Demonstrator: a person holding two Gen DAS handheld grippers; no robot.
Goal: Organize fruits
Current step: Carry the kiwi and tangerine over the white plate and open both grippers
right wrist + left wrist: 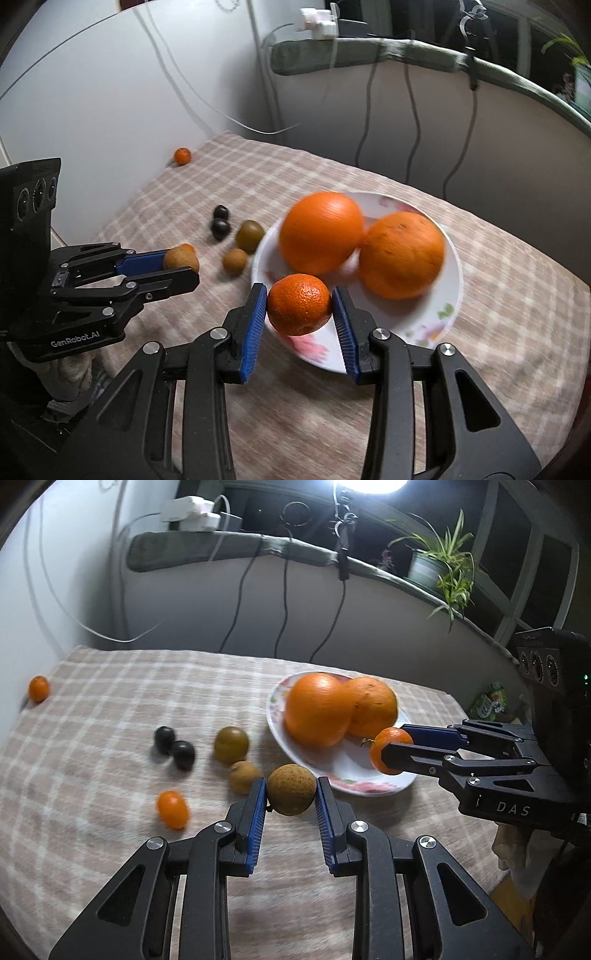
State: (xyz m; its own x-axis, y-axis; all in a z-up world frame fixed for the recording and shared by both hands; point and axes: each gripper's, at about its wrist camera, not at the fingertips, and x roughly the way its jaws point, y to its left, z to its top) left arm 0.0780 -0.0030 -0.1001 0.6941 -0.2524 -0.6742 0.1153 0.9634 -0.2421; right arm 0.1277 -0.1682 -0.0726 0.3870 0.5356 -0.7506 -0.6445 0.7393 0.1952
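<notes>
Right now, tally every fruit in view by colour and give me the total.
Orange fruits: 5, namely two large round oranges on the white floral plate, one small mandarin in the jaws, two on the checked cloth.
Brown: 2.
Dark: 2.
Green-brown: 1.
Total: 10.

2 big oranges (317, 709), 2 sm. mandarins (384, 751), 1 kumquat (172, 809), 2 dark fruits (164, 738), 3 brownish fruits (291, 789), 1 plate (369, 788)

We hold a small tangerine (298, 303) in our right claw (299, 306), its blue pads pressed on both sides, above the near rim of a white flowered plate (448, 314) bearing two large oranges (320, 232). At left, our left claw (181, 267) grips a small brown fruit (180, 258) over the checked table (517, 295).
</notes>
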